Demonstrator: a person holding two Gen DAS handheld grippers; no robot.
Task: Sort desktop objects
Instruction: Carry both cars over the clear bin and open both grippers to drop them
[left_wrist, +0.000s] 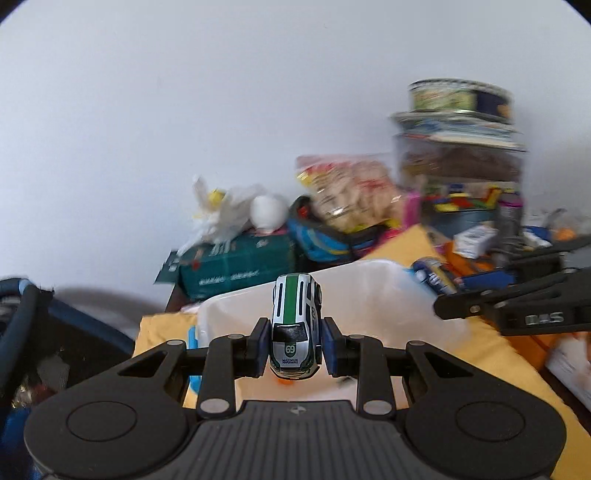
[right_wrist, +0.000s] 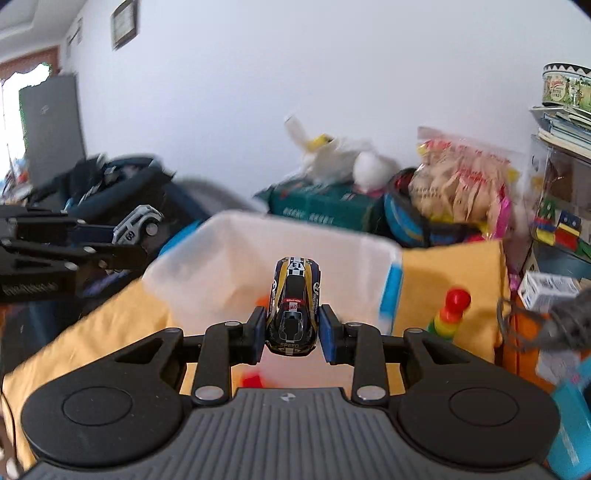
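My left gripper (left_wrist: 294, 345) is shut on a white toy car with a green stripe (left_wrist: 295, 325), held above the near rim of a translucent plastic bin (left_wrist: 388, 291). My right gripper (right_wrist: 293, 334) is shut on a black and gold toy car (right_wrist: 294, 310), held above the same bin (right_wrist: 229, 258). In the right wrist view the left gripper (right_wrist: 122, 240) shows at the left with its white car (right_wrist: 136, 223). In the left wrist view the right gripper (left_wrist: 458, 306) shows at the right edge, with its car (left_wrist: 432, 275) seen past the bin.
The bin stands on a yellow cloth (right_wrist: 443, 269). A rainbow ring stacker (right_wrist: 448, 314) stands right of it. Behind are a green box (right_wrist: 325, 206), a snack bag (right_wrist: 461, 177), stacked tins and books (left_wrist: 458, 122), and a dark bag (right_wrist: 122, 177) at left.
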